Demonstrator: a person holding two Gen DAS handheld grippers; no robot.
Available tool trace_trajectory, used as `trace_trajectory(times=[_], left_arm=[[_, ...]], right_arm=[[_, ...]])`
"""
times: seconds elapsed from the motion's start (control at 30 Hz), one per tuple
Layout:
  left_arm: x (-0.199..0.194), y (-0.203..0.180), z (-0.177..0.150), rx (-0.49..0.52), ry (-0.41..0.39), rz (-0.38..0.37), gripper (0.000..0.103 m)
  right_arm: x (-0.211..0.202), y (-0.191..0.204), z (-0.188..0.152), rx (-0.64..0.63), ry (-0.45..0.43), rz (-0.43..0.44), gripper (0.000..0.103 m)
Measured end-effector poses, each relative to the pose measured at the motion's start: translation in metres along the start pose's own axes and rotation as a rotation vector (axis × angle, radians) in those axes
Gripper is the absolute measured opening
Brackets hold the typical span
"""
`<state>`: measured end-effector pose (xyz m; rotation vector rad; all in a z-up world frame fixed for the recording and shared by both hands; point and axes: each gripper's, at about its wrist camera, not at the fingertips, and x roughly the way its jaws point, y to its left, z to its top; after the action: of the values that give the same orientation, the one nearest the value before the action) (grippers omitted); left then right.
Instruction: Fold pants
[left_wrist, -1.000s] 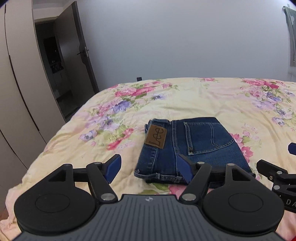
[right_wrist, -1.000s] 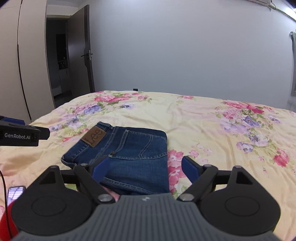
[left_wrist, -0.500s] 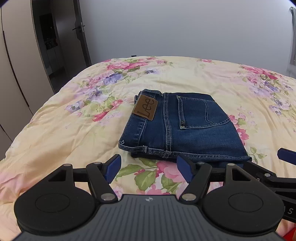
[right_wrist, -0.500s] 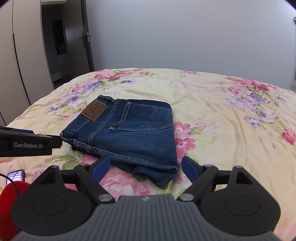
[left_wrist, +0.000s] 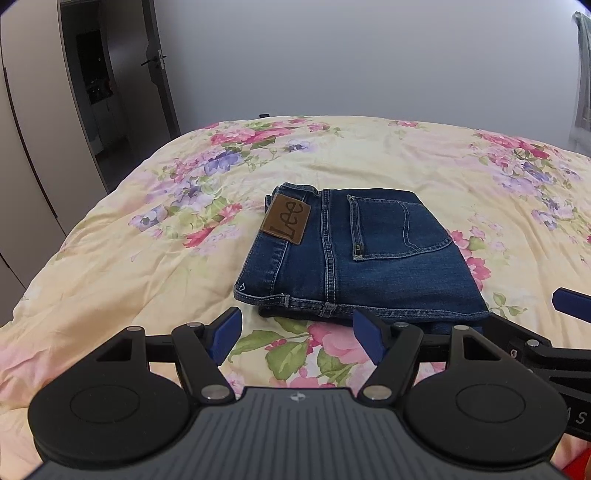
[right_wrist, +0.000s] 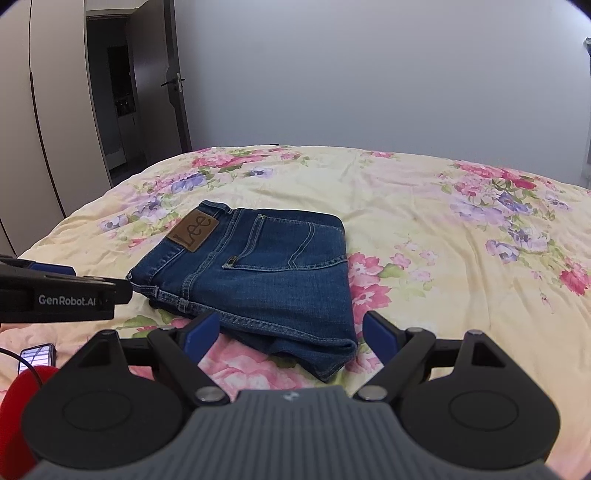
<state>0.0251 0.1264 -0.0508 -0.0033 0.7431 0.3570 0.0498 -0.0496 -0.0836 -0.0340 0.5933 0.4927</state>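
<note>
left gripper (left_wrist: 297, 332): jaws apart, empty, just short of jeans' near edge
jeans (left_wrist: 354, 254): folded compact, Lee patch (left_wrist: 287, 219) up, flat on floral bedspread (left_wrist: 147, 258)
right gripper (right_wrist: 290, 334): jaws spread, empty, at jeans' near corner

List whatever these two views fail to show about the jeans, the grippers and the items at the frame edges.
- Jeans: the folded-under layers are covered by the top layer in both views.
- Right gripper in the left wrist view: cut off by the right edge.
- Phone in the right wrist view: screen text too small to read.
- Red object: cropped by the left edge, unidentifiable.
</note>
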Motion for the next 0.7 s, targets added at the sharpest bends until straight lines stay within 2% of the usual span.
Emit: trace_trajectory(times=[0.7], left_arm=[[-0.0011, 0.001, 0.0008, 0.003, -0.001, 0.003, 0.081]], right_arm=[[-0.001, 0.0011, 0.0028, -0.006, -0.009, -0.007, 0.081]])
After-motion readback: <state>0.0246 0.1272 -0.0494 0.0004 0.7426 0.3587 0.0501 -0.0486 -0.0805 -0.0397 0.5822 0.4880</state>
